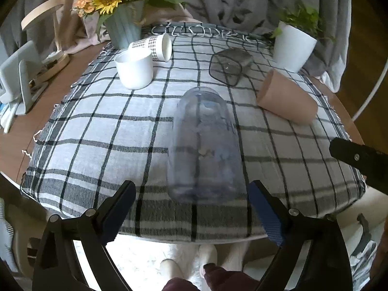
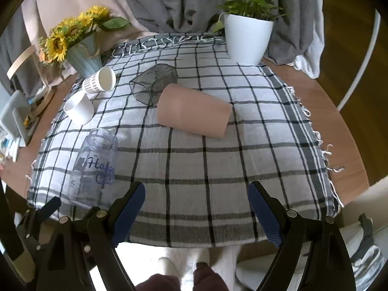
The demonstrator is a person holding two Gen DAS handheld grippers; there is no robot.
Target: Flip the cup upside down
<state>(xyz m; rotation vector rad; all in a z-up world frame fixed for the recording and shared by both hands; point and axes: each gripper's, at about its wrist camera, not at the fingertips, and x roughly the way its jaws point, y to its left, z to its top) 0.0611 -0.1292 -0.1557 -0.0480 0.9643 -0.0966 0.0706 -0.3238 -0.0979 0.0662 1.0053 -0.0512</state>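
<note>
Clear cup stands mouth-down on the table's checked cloth, centre frame – directly ahead of left gripper, jaws spread, empty (likely straddling it). Right gripper – open, idle.

Your left gripper and right gripper share black frames, silver screws, and blue ribbed finger pads.

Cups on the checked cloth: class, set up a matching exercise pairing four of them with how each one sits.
Things:
1. clear printed cup
2. pink cup
3. plain white cup
4. dark glass cup

States:
A. upright, mouth up
B. lying on its side, opaque
C. standing upside down
D. lying on its side, see-through

Pairs: 1-C, 2-B, 3-A, 4-D
</note>
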